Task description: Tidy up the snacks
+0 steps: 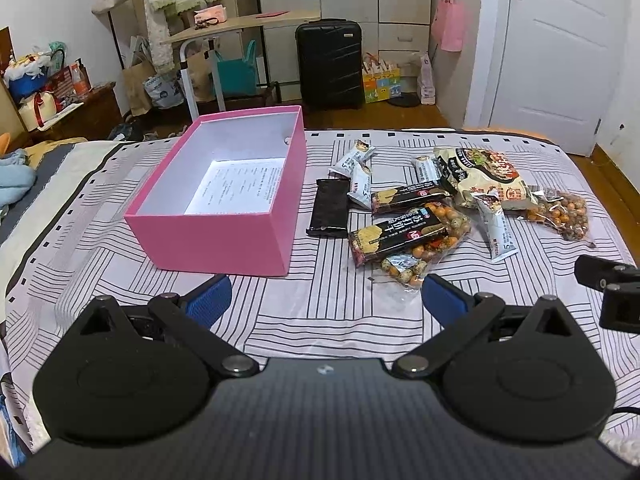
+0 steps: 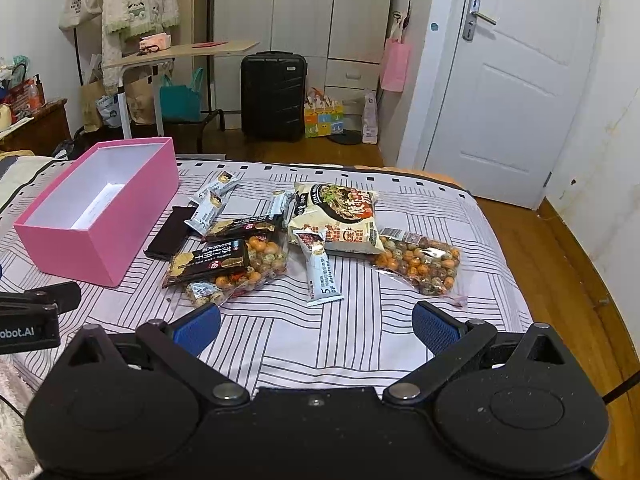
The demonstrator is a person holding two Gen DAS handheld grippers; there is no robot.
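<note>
An open pink box (image 1: 208, 236) (image 2: 100, 240) stands on the bed with only a printed sheet inside. To its right lies a pile of snacks: a dark flat packet (image 1: 330, 208) (image 2: 172, 232), black cracker packs (image 1: 396, 236) (image 2: 208, 262), white-grey bars (image 1: 496, 228) (image 2: 322, 276), a noodle bag (image 1: 484, 176) (image 2: 336, 216) and clear bags of coated nuts (image 1: 560, 212) (image 2: 420, 264). My left gripper (image 1: 326, 300) is open and empty above the bedspread, in front of the box. My right gripper (image 2: 316, 324) is open and empty, just short of the snacks.
The bed has a striped bedspread (image 1: 340, 320) (image 2: 320, 344); its right edge drops to a wooden floor (image 2: 560, 280). Beyond the bed stand a black suitcase (image 1: 328, 64), a side table (image 1: 240, 24), bags and a white door (image 2: 520, 100).
</note>
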